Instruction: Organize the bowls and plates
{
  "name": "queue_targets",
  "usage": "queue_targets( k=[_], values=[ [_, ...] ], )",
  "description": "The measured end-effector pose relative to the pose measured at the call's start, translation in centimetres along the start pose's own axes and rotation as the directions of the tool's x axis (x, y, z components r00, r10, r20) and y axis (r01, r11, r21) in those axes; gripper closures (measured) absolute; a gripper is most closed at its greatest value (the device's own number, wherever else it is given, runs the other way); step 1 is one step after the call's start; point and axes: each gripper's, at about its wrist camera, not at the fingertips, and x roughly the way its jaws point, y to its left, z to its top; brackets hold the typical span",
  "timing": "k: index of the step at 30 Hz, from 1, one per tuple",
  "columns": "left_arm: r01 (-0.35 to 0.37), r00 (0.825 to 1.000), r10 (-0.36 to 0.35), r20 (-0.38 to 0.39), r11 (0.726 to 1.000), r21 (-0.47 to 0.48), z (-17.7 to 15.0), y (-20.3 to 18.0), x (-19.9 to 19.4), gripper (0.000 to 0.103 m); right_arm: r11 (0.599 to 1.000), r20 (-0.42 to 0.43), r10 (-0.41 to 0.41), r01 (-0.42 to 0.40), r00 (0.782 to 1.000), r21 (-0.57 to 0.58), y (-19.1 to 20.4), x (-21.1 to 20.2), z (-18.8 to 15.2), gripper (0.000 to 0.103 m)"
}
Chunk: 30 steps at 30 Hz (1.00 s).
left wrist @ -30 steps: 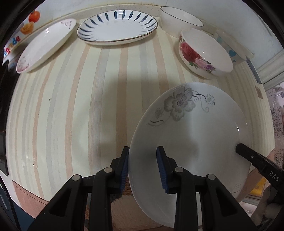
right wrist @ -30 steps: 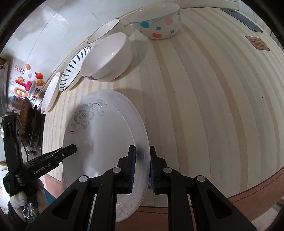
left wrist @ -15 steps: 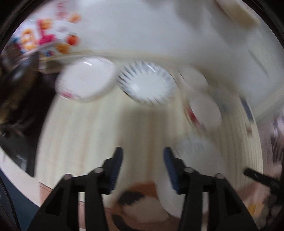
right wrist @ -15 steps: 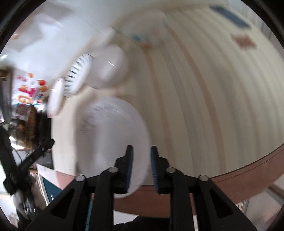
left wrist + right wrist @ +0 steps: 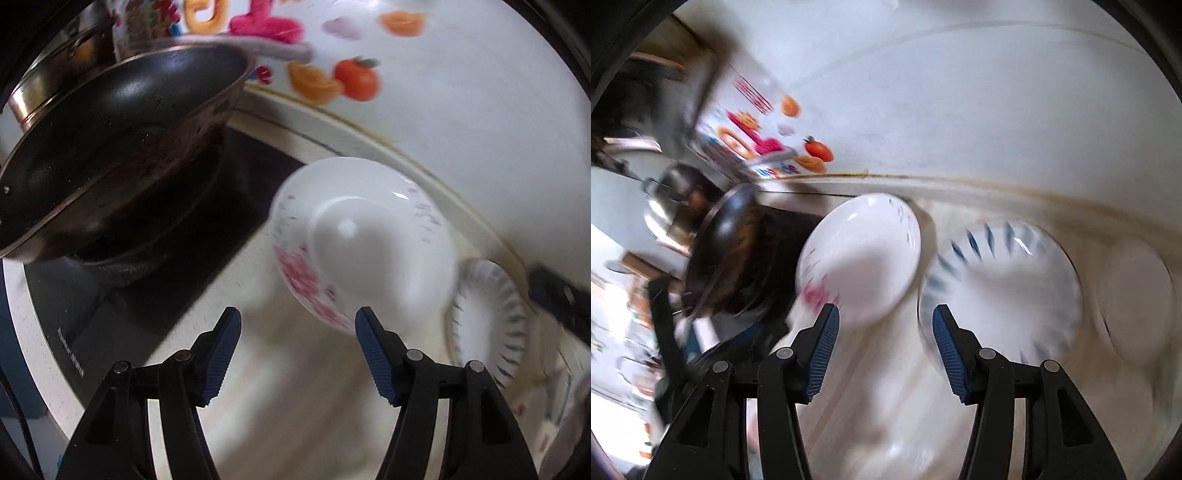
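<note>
We hold our left gripper [image 5: 297,325] with its jaws spread and nothing between them; they have just been opening, and the blue pads frame only bare counter. Just beyond its fingertips lies the pink-flowered plate [image 5: 364,254], white with a red and pink floral spray on its near-left rim, resting on the pale countertop [image 5: 295,387]. To the right of that plate, close beside it, sits the blue-striped plate [image 5: 487,325], its rim ringed with dark blue strokes. To the left, a dark frying pan [image 5: 110,147] stands over the black stove top [image 5: 155,288]. Bright fruit stickers [image 5: 340,79] dot the white wall behind.

Our right gripper [image 5: 882,325] is likewise spread and empty, its jaws having just been opening. From its camera, the pink-flowered plate [image 5: 860,258] lies past the left finger and the blue-striped plate [image 5: 1001,284] past the right finger, the two plates side by side at the far edge of the counter. A pale white bowl [image 5: 1137,299], heavily blurred, sits farther right near the wall. The pan [image 5: 731,254] and a metal pot [image 5: 668,206] crowd the left. Both views are smeared by motion.
</note>
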Motion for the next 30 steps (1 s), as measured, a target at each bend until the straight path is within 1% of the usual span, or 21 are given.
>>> queue_targets(
  k=[2, 4, 6, 7, 9, 10, 11, 12, 13, 14, 17, 20, 23, 26, 30],
  values=[
    [-0.016, 1.0, 0.016, -0.003, 1.0, -0.02, 0.7, 0.5, 1.9, 0.041, 0.999, -0.031, -0.033, 0.032, 0.999, -0.019, 0.2, 4.9, 3.0, 0.047],
    [-0.02, 1.0, 0.02, -0.009, 0.999, -0.033, 0.9, 0.7, 2.8, 0.041, 0.997, -0.047, -0.068, 0.066, 0.997, -0.035, 0.1, 8.4, 4.9, 0.048],
    [-0.025, 1.0, 0.024, -0.018, 0.999, -0.042, 1.4, 0.8, 4.2, 0.041, 0.995, -0.056, -0.086, 0.083, 0.995, -0.047, -0.4, 10.7, 5.6, 0.05],
    [-0.027, 1.0, 0.026, -0.017, 0.999, -0.043, 1.6, 0.7, 4.7, 0.041, 0.992, -0.061, -0.112, 0.109, 0.992, -0.06, -0.5, 12.3, 6.2, 0.052],
    [-0.032, 0.999, 0.031, -0.019, 0.999, -0.038, 1.9, 0.5, 5.8, 0.041, 0.988, -0.05, -0.138, 0.134, 0.989, -0.079, -0.8, 14.2, 6.8, 0.054],
    [-0.031, 0.999, 0.03, -0.024, 0.999, -0.041, 2.0, 0.4, 6.3, 0.045, 0.987, -0.05, -0.136, 0.132, 0.989, -0.087, -1.0, 15.1, 6.9, 0.056],
    [-0.042, 0.999, 0.042, -0.005, 0.998, -0.041, 2.2, 0.3, 6.6, 0.053, 0.987, -0.057, -0.136, 0.131, 0.989, -0.09, -1.1, 15.7, 7.0, 0.062],
    [-0.037, 0.999, 0.038, 0.004, 0.999, -0.037, 2.2, 0.2, 6.7, 0.07, 0.988, -0.065, -0.131, 0.125, 0.989, -0.087, -1.2, 16.4, 7.0, 0.072],
    [-0.035, 0.999, 0.035, 0.011, 0.999, -0.028, 2.2, 0.2, 6.7, 0.08, 0.991, -0.059, -0.111, 0.106, 0.992, -0.085, -1.3, 16.9, 7.0, 0.074],
    [-0.043, 0.999, 0.044, 0.015, 0.999, -0.021, 2.3, 0.0, 6.8, 0.08, 0.992, -0.046, -0.094, 0.089, 0.995, -0.09, -1.3, 17.1, 7.0, 0.076],
    [-0.055, 0.998, 0.055, 0.027, 0.998, -0.022, 2.3, 0.0, 6.9, 0.081, 0.993, -0.019, -0.084, 0.082, 0.996, -0.081, -1.5, 17.4, 6.9, 0.077],
    [-0.051, 0.998, 0.052, 0.024, 0.998, -0.032, 1.9, 0.2, 6.7, 0.081, 0.996, -0.023, -0.056, 0.054, 0.998, -0.073, -1.9, 17.1, 6.7, 0.08],
    [-0.061, 0.998, 0.062, 0.034, 0.998, -0.025, 1.3, 0.2, 6.2, 0.081, 0.995, -0.023, -0.048, 0.046, 0.999, -0.088, -1.8, 16.4, 6.3, 0.082],
    [-0.048, 0.998, 0.049, 0.033, 0.999, -0.027, 1.0, 0.0, 5.9, 0.081, 0.995, -0.021, -0.041, 0.039, 0.999, -0.089, -1.6, 15.8, 6.1, 0.085],
    [-0.033, 0.999, 0.034, 0.04, 0.999, -0.016, 0.4, -0.6, 4.9, 0.081, 0.996, -0.015, -0.041, 0.039, 0.999, -0.082, -1.9, 13.6, 5.4, 0.086]
  ],
)
